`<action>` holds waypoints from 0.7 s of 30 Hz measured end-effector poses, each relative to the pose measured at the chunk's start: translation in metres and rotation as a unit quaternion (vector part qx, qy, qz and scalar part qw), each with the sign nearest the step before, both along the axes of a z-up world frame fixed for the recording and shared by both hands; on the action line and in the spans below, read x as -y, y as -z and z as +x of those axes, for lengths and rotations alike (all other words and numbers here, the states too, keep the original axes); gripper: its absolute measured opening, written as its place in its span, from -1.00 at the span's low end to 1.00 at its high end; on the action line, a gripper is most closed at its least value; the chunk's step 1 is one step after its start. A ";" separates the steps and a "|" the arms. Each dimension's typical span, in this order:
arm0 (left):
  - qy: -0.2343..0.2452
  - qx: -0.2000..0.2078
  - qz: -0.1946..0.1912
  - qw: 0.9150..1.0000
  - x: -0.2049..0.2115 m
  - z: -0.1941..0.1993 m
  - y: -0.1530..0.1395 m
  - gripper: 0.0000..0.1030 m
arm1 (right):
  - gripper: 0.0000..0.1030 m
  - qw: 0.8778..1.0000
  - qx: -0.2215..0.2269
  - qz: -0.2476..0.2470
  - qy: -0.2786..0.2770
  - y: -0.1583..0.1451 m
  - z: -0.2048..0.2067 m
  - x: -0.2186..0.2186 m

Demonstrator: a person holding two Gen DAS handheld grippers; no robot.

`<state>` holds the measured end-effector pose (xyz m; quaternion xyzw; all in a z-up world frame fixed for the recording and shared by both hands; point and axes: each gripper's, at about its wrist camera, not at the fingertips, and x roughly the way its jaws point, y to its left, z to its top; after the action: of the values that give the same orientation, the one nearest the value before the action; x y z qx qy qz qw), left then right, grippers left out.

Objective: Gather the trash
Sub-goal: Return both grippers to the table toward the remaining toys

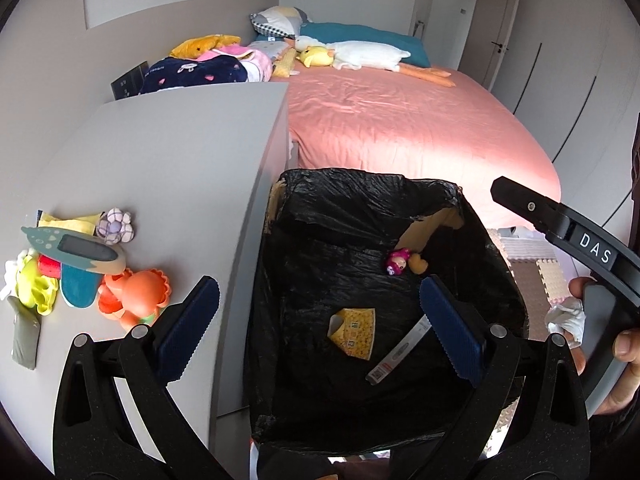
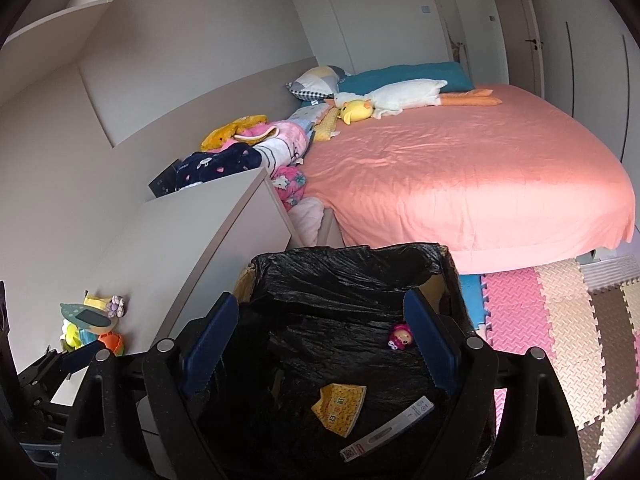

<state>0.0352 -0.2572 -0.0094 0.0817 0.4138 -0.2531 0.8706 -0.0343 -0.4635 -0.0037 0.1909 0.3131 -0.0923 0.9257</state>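
We held both grippers over the black-lined bin (image 1: pixel 360 208); left gripper (image 1: pixel 320 312) gaped empty; right gripper (image 2: pixel 320 344) likewise; yellow wrapper (image 1: pixel 353 332) lay inside

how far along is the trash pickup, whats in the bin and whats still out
Done: a yellow wrapper, a white strip package and a small pink toy figure lie in the black-lined bin. In hand: nothing; the left tongs and right tongs are open and empty above the bin. Left: a cluster of colourful items sits on the grey cabinet top; which are trash is unclear.
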 end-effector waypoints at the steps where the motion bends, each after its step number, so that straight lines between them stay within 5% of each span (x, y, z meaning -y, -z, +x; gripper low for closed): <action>1: -0.002 0.001 0.000 1.000 -0.001 0.001 0.000 0.88 | 0.65 1.000 -0.001 -0.001 -0.004 0.000 0.001 -0.004; 21: -0.060 0.026 0.008 0.998 -0.067 0.005 -0.009 0.88 | 0.65 0.995 0.000 -0.017 -0.103 -0.001 0.027 -0.080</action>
<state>0.0402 -0.1902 -0.0006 0.0697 0.3972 -0.1947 0.8941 -0.0071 -0.3830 -0.0026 0.1422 0.3293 -0.0018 0.9335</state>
